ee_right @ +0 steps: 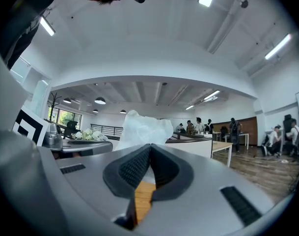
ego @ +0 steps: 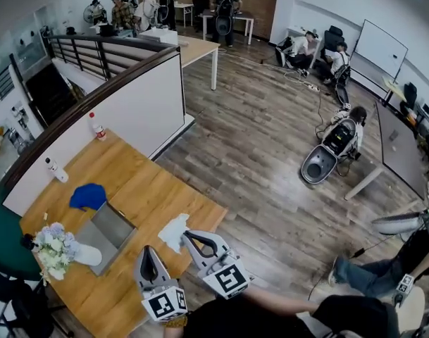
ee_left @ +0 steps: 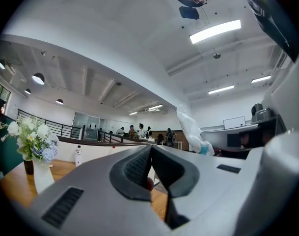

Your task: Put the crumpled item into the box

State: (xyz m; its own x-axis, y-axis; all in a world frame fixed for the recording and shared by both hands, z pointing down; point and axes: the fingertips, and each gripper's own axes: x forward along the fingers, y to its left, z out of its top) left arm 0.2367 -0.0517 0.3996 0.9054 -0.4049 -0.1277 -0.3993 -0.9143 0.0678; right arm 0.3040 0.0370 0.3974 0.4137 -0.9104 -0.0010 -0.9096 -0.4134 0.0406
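Note:
A white crumpled item (ego: pixel 173 232) sticks up at the tip of my right gripper (ego: pixel 187 236), over the wooden table's near right corner. In the right gripper view the jaws are shut on it, and the white crumpled item (ee_right: pixel 142 129) rises just beyond my right gripper (ee_right: pixel 150 146). An open grey box (ego: pixel 121 221) lies to its left on the table. A blue crumpled cloth (ego: pixel 87 196) sits beyond the box. My left gripper (ego: pixel 148 253) hovers shut and empty beside the right one. The left gripper (ee_left: pixel 150 149) looks out over the table, with the white item (ee_left: pixel 191 130) to its right.
White flowers in a vase (ego: pixel 56 248) stand left of the box. Two bottles (ego: pixel 97 127) (ego: pixel 57 170) stand along the table's far edge by the low white partition (ego: pixel 129 111). The table's right edge (ego: pixel 218 220) drops to wood floor. People stand and sit further off.

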